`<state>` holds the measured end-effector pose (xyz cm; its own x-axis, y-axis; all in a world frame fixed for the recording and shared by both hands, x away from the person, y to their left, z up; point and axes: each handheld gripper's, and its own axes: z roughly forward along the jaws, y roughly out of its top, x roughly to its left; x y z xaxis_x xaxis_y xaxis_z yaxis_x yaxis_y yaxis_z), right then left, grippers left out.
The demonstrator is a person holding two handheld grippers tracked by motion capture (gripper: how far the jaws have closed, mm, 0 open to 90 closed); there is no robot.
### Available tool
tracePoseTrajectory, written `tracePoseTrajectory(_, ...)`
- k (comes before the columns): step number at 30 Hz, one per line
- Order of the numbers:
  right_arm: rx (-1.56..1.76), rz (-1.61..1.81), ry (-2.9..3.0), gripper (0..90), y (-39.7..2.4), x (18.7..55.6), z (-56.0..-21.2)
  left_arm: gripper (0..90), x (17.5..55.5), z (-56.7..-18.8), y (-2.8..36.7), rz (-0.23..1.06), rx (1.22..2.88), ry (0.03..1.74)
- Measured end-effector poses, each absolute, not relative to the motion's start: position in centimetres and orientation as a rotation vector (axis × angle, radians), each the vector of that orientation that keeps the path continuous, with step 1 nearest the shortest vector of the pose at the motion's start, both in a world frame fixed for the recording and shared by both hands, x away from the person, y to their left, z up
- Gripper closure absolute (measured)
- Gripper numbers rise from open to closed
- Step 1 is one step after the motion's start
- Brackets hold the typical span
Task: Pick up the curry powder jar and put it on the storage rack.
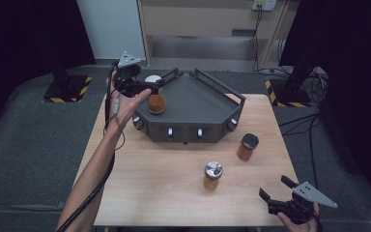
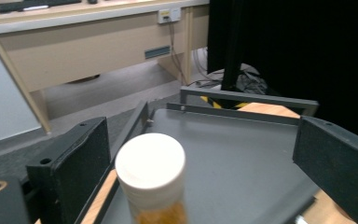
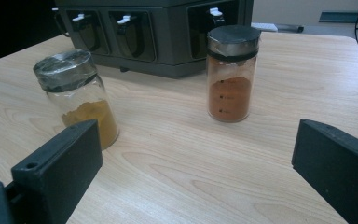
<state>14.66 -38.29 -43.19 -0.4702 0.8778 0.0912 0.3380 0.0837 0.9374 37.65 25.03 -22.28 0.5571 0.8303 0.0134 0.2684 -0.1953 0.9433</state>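
White-lidded jar (image 1: 155,98) on dark grey rack (image 1: 207,104), light wooden table (image 1: 174,188), grey carpet.

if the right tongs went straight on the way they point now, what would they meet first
Probably bare table at first. The right tongs stand open, aimed between the yellow-powder jar and the red-powder jar; beyond that gap stands the grey rack. Depth is hard to judge.

I see a white-lidded jar (image 1: 156,99) of orange spice, dark grey rack (image 1: 207,104), silver-lidded yellow spice jar (image 1: 213,174), black-lidded rust-red jar (image 1: 247,147), pale wood-grain table (image 1: 174,183).
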Motion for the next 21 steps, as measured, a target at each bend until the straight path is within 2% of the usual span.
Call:
tracePoseTrajectory(10, 1.178, 1.359, 1.863, 1.6, -38.1, 14.6, -43.1, 2.1, 33.6, -22.2, 27.0, 0.681, 1.721, 0.887)
tracePoseTrajectory(21, 1.169, 1.358, 1.875, 1.6, -38.1, 14.6, -43.0, 1.3, 29.7, -23.8, 29.4, 0.627, 1.708, 0.833)
